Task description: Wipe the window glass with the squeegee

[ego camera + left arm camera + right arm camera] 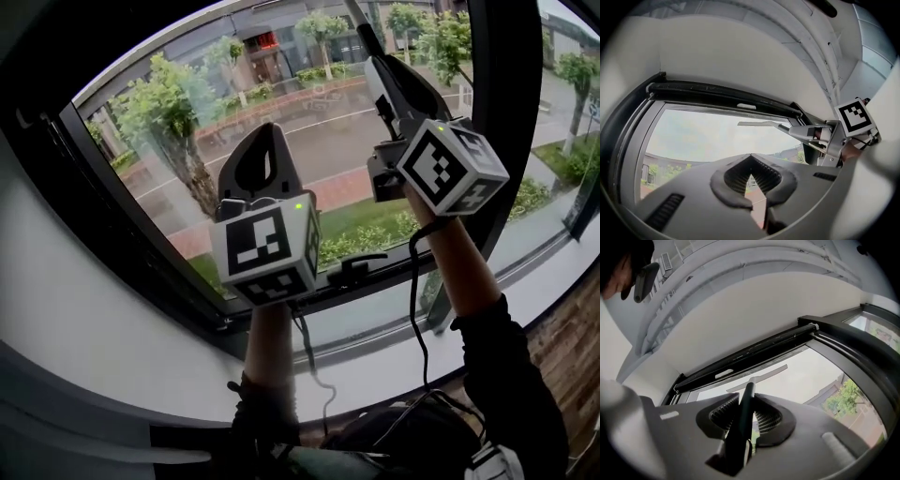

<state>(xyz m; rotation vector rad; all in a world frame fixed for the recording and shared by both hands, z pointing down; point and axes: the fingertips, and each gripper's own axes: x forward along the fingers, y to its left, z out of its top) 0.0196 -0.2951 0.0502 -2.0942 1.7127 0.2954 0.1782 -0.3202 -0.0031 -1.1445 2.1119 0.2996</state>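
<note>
The window glass (187, 141) fills the head view, with trees and a street behind it. My right gripper (377, 73) is raised against the upper part of the pane, shut on the squeegee's dark handle (744, 413). The squeegee's blade (759, 377) lies across the glass (815, 376) just under the top frame; it also shows as a pale bar, the squeegee (757, 123), in the left gripper view. My left gripper (266, 131) is held up lower and to the left, shut with nothing in it, its tips (751, 159) pointing at the glass (703, 136).
A black window frame (112, 216) surrounds the pane, with a dark handle (352, 272) on its bottom rail and a thick vertical post (492, 103) at the right. A white sill (534, 281) runs below. A black bar (754, 348) tops the window. A cable (412, 309) hangs from the right gripper.
</note>
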